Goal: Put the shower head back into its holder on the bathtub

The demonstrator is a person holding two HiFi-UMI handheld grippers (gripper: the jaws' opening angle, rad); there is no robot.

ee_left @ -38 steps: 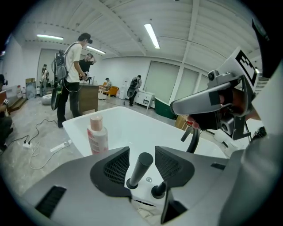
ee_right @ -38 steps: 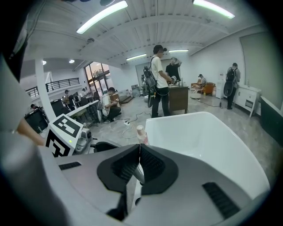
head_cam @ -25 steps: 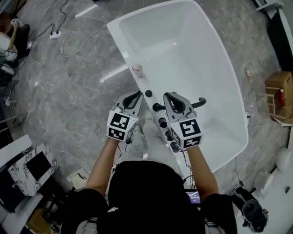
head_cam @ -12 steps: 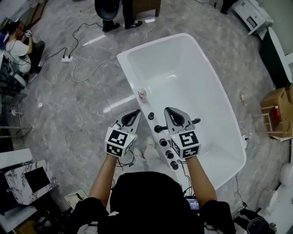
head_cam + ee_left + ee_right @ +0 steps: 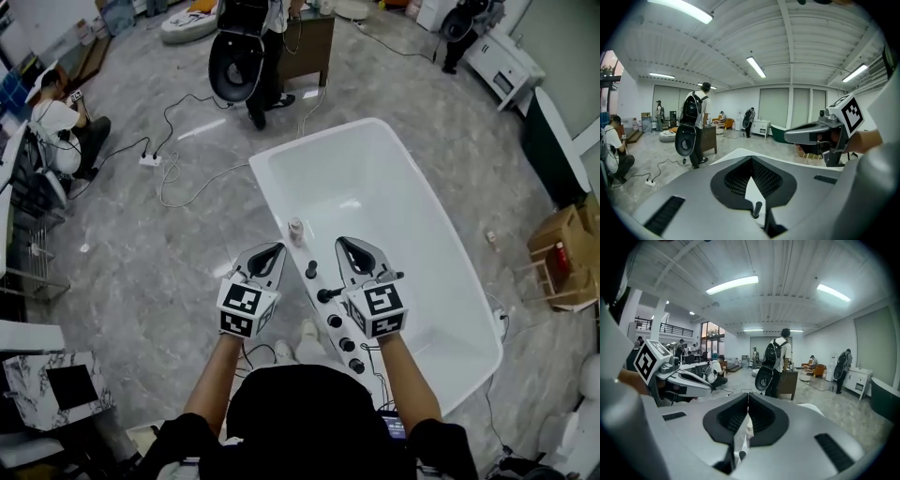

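Observation:
The white bathtub lies ahead of me, seen from above. The black shower head lies across the near rim's fitting deck, its far end poking out over the basin; my right gripper covers its middle. Black knobs line the rim nearer me. Left gripper hovers left of the rim over the floor, shut and empty. Right gripper hovers above the rim and shower head, also shut and empty. In the gripper views, the left gripper and right gripper jaws meet with nothing between them.
A small bottle stands on the tub rim beyond the grippers. A standing person with a backpack is past the tub, another person sits at far left. A power strip and cable lie on the floor. Cardboard boxes stand right.
Both grippers have risen away from the tub rim, side by side. The head view has lifted too, so the tub looks smaller and more of the room shows.

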